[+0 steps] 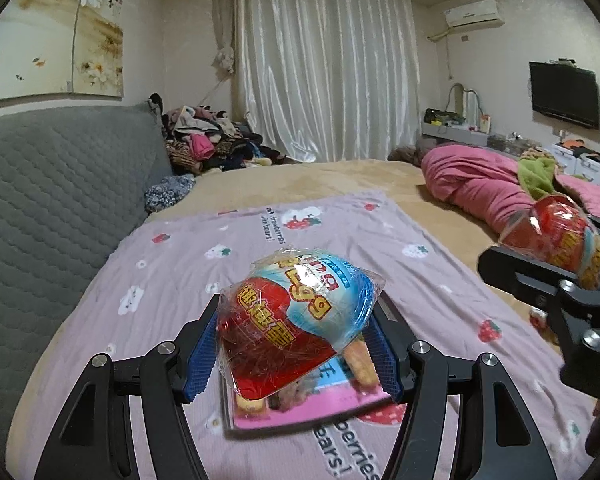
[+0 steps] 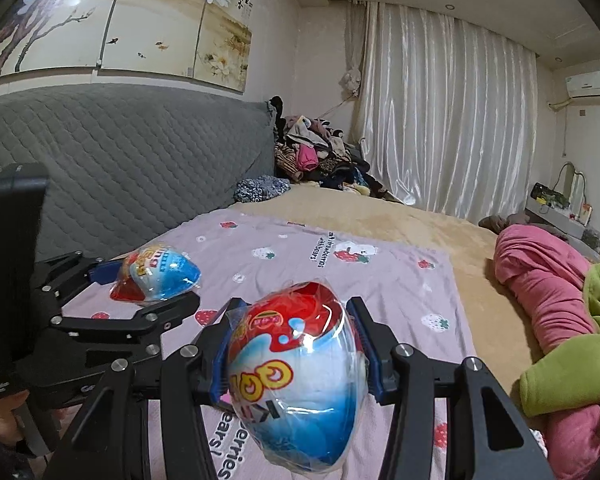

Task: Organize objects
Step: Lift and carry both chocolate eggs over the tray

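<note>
The left tongs (image 1: 296, 344) stood partway open, their blue pads (image 1: 199, 364) pressed against both sides of a wrapped toy egg (image 1: 292, 320), red at one end and pale blue at the other, sealed in clear crinkled film. That egg was held clear of the bed, above a pink packet (image 1: 300, 408) lying flat on the lilac strawberry-print sheet (image 1: 172, 272). In the right wrist view the same left tongs (image 2: 148, 284) showed from the side, black fingers either side of the left egg (image 2: 156, 276), with part of a hand (image 2: 0, 416) on the grip at the lower left edge.

The right tongs (image 2: 292, 356) were closed a little narrower on a second toy egg (image 2: 296, 376) of the same kind, red cap pointing away from the camera and blue-white end hanging toward it. Its blue pads (image 2: 220, 364) touched the wrapper on left and right. From the left wrist view this second egg (image 1: 556, 240) appeared at the right edge, gripped between the black arms of the right tongs (image 1: 572, 264), above the tan blanket (image 1: 320, 180).

The sheet lay spread over the tan blanket on the bed, beside a grey quilted headboard (image 1: 60, 184). A rolled pink duvet (image 1: 472, 188) and a green cloth (image 2: 572, 368) lay to the right, well apart from both eggs. A heap of clothes (image 1: 208, 140) sat at the far corner near the white curtains (image 1: 324, 72).
</note>
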The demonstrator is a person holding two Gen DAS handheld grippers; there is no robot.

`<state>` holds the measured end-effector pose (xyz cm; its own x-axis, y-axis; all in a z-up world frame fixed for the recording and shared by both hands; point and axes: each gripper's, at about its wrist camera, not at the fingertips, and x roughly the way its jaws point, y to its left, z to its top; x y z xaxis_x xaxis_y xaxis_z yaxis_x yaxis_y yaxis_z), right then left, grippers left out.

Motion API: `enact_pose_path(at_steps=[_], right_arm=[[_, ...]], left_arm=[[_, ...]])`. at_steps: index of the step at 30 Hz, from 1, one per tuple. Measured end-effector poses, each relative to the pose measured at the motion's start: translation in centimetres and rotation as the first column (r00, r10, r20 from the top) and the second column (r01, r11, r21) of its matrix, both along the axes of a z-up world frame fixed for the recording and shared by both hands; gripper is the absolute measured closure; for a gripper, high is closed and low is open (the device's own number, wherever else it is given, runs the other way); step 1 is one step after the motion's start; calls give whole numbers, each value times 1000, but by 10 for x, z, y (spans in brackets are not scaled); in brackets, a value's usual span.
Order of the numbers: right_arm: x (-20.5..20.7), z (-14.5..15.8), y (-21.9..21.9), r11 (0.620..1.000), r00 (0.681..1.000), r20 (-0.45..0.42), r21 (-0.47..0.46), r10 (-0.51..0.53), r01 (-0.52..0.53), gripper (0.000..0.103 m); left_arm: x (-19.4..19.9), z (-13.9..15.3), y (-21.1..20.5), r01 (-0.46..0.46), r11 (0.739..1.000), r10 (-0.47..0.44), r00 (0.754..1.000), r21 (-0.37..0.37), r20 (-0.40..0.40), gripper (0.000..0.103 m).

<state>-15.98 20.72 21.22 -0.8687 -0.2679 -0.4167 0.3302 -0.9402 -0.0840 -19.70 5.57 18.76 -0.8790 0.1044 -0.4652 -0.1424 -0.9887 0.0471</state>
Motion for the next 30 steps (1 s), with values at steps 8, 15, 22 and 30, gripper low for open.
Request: enact_pose_path(at_steps=[8, 15, 22, 30], right_arm=[[-29, -27, 7, 999, 1000, 3, -24, 28, -28, 51], [-56, -48, 23, 999, 1000, -2, -41, 14, -14, 51], [-77, -62, 36, 998, 1000, -11, -70, -3, 2, 51], [-112, -86, 25, 998, 1000, 18, -52, -21, 22, 51]], left_arm=[[-45, -40, 7, -12, 1000, 11, 1000, 18, 28, 35], [-80, -76, 18, -18, 998, 15, 999, 68, 50, 35], [-108, -117, 28, -42, 997, 37, 997, 66, 71, 35], [-128, -150, 29, -33, 998, 28, 996, 54, 87, 35]])
